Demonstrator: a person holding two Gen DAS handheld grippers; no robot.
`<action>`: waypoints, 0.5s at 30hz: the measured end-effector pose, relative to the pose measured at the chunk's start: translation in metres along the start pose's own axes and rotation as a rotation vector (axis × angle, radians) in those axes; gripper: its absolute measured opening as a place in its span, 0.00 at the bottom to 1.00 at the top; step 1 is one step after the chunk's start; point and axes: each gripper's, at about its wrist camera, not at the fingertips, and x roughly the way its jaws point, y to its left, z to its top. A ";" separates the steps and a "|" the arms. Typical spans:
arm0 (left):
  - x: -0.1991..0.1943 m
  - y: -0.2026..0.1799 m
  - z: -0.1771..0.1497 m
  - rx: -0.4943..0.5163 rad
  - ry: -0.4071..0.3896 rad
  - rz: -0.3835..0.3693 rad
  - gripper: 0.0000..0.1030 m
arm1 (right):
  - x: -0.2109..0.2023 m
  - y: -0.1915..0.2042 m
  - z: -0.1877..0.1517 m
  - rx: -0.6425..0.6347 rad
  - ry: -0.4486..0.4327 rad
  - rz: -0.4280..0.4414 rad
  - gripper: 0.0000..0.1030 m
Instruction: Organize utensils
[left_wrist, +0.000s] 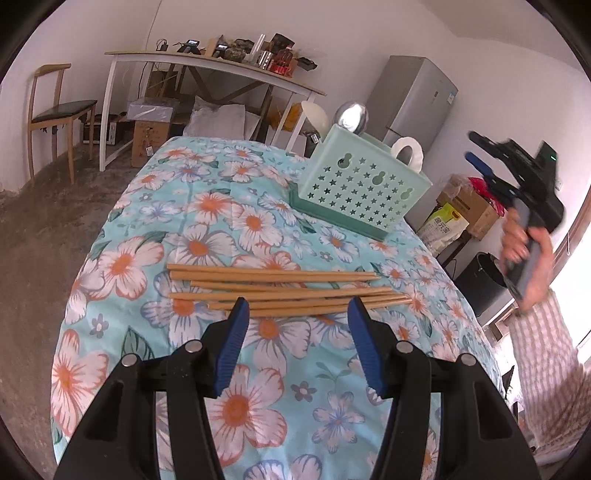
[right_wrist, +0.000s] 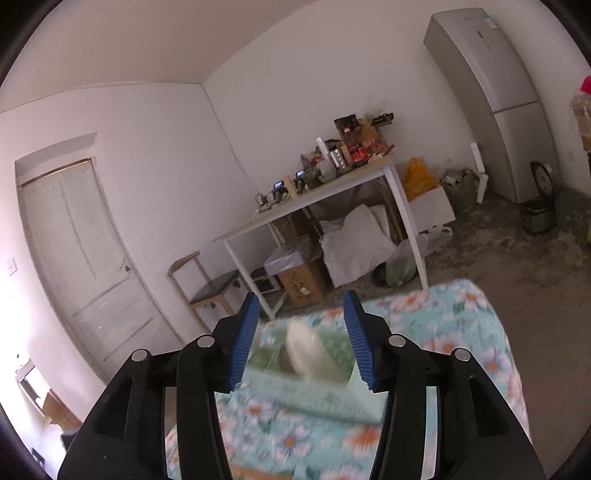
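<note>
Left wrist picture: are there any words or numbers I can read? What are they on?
Nothing can be quoted for sure.
Yellow-green bag: big Chinese characters, too blurred to read.
Fridge: sticker too small to read.
Cardboard box: print too small to read.

Chopsticks (left_wrist: 288, 291) lie in a loose bundle on the desk (left_wrist: 207, 236), in front of the utensil basket (left_wrist: 364, 188), which holds spoons (left_wrist: 352, 116) and stands farther back, to the right.

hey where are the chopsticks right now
In the left wrist view, the chopsticks lie bunched on the floral cloth, just beyond the left tool, nearer than the green basket.
</note>
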 end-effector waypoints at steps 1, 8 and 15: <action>0.001 0.001 -0.002 -0.005 0.008 0.002 0.52 | -0.003 0.005 -0.009 -0.009 0.022 0.000 0.48; 0.015 0.008 -0.013 -0.054 0.084 -0.019 0.52 | 0.009 0.029 -0.102 -0.022 0.262 -0.018 0.48; 0.036 0.039 -0.013 -0.336 0.132 -0.143 0.52 | 0.027 0.038 -0.149 -0.019 0.386 -0.017 0.48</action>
